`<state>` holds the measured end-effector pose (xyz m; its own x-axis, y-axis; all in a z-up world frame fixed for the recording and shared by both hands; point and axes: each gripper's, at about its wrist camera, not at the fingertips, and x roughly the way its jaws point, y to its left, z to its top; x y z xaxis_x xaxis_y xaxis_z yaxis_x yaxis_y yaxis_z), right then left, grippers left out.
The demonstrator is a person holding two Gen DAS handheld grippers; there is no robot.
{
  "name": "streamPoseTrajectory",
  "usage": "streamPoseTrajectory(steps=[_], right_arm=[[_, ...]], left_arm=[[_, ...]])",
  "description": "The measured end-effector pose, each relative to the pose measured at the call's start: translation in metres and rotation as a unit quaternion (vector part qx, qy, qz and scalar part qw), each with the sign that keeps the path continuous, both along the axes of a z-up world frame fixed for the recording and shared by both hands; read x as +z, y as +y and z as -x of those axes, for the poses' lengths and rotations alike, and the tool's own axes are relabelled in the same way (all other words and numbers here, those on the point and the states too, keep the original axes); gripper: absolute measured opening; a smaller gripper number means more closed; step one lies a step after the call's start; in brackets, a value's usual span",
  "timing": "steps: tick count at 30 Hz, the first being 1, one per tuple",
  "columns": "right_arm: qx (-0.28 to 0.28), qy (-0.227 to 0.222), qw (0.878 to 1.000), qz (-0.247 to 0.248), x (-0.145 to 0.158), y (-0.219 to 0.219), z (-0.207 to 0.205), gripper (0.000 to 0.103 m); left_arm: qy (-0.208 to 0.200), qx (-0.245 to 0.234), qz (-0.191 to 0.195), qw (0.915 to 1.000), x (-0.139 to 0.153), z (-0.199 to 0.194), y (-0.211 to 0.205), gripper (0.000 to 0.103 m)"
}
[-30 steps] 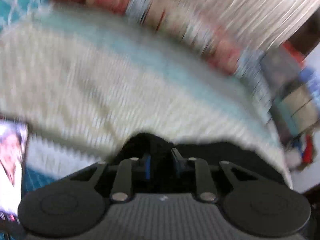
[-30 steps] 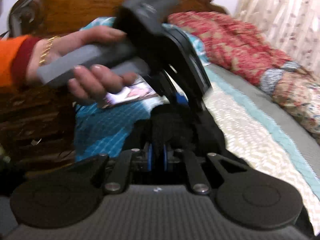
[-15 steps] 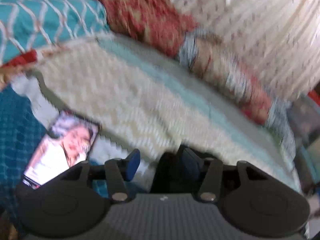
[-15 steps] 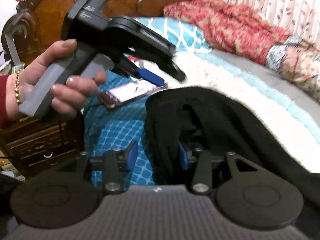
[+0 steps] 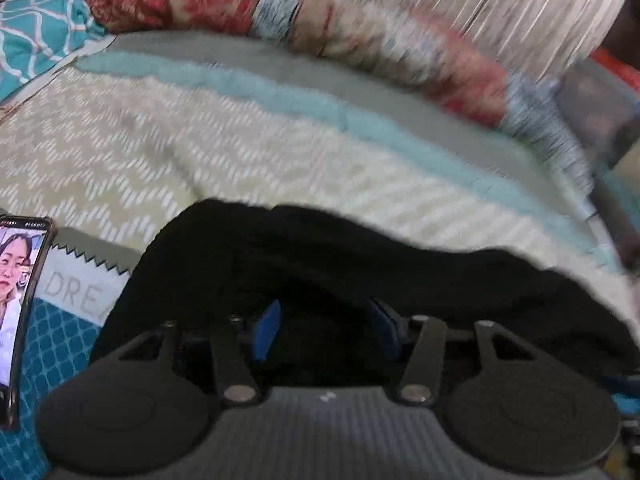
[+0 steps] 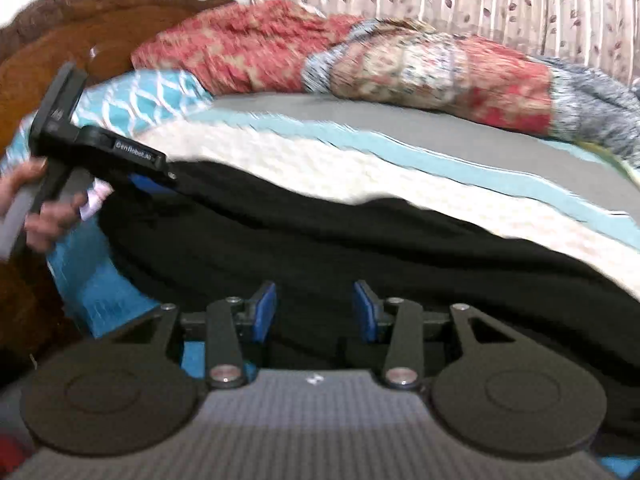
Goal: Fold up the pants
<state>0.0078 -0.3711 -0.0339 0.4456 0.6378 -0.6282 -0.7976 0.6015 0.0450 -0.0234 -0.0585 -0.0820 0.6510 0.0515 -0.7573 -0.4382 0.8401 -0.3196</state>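
at the lower left of the left wrist view, the grey bedding strip reads "drea", cut off by black cloth. at the left of the right wrist view, the left gripper carries "genrobot.ai".

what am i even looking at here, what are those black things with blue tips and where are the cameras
A person holds a hand-held gripper in each hand; each has two fingers with blue pads. A small camera on each gripper looks forward along its fingers, so the black shape at the bottom of each picture is the gripper itself.

One picture comes from the left gripper, the other from the right gripper. In the right one you also see the left gripper from outside, held by a hand.

Black pants lie on a bed cover, a phone lies beside them, and a red blanket lies behind. Both grippers are open above the pants, holding nothing.
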Motion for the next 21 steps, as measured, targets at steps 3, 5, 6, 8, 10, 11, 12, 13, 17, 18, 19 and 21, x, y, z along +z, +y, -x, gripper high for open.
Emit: streamPoseTrajectory(steps=[3, 5, 6, 8, 10, 11, 12, 13, 17, 18, 19, 21], right_arm=[[0.024, -0.029, 0.998, 0.052, -0.004, -0.02, -0.006, 0.045], [0.056, -0.042, 0.994, 0.085, -0.012, -0.019, -0.011, 0.045], [0.07, -0.051, 0.991, 0.1, -0.018, -0.016, -0.012, 0.045], [0.088, -0.059, 0.989, 0.107, -0.024, -0.01, -0.015, 0.045], [0.107, -0.056, 0.986, 0.112, -0.032, -0.004, -0.018, 0.045], [0.119, -0.058, 0.984, 0.121, -0.036, 0.001, -0.021, 0.045], [0.132, -0.065, 0.98, 0.137, -0.044, 0.008, -0.023, 0.045], [0.138, -0.074, 0.976, 0.15, -0.048, 0.012, -0.025, 0.045], [0.144, -0.065, 0.977, 0.14, -0.045, 0.01, -0.032, 0.004], [0.144, -0.065, 0.98, 0.124, -0.036, 0.005, -0.029, 0.004], [0.147, -0.056, 0.982, 0.105, -0.025, -0.001, -0.028, 0.004], [0.154, -0.03, 0.984, 0.083, -0.01, -0.013, -0.02, 0.004]], left_arm=[[0.01, 0.013, 0.028, 0.9995, -0.003, -0.005, 0.01, 0.048], [0.019, 0.024, 0.043, 0.9986, -0.002, -0.005, 0.013, 0.048], [0.024, 0.028, 0.048, 0.9982, -0.003, -0.005, 0.014, 0.048], [0.034, 0.037, 0.05, 0.9975, -0.004, -0.01, 0.014, 0.048], [0.045, 0.042, 0.045, 0.9971, -0.001, -0.012, 0.01, 0.048], [0.051, 0.044, 0.041, 0.9969, 0.0, -0.013, 0.007, 0.048], [0.056, 0.045, 0.036, 0.9967, 0.002, -0.013, 0.004, 0.048], [0.06, 0.048, 0.034, 0.9965, 0.002, -0.015, 0.004, 0.048], [0.077, 0.058, 0.031, 0.9949, 0.006, -0.019, 0.002, 0.048], [0.079, 0.061, 0.032, 0.9945, 0.007, -0.02, 0.002, 0.048], [0.079, 0.063, 0.033, 0.9943, 0.008, -0.02, 0.003, 0.048], [0.081, 0.067, 0.034, 0.9939, 0.008, -0.021, 0.004, 0.048]])
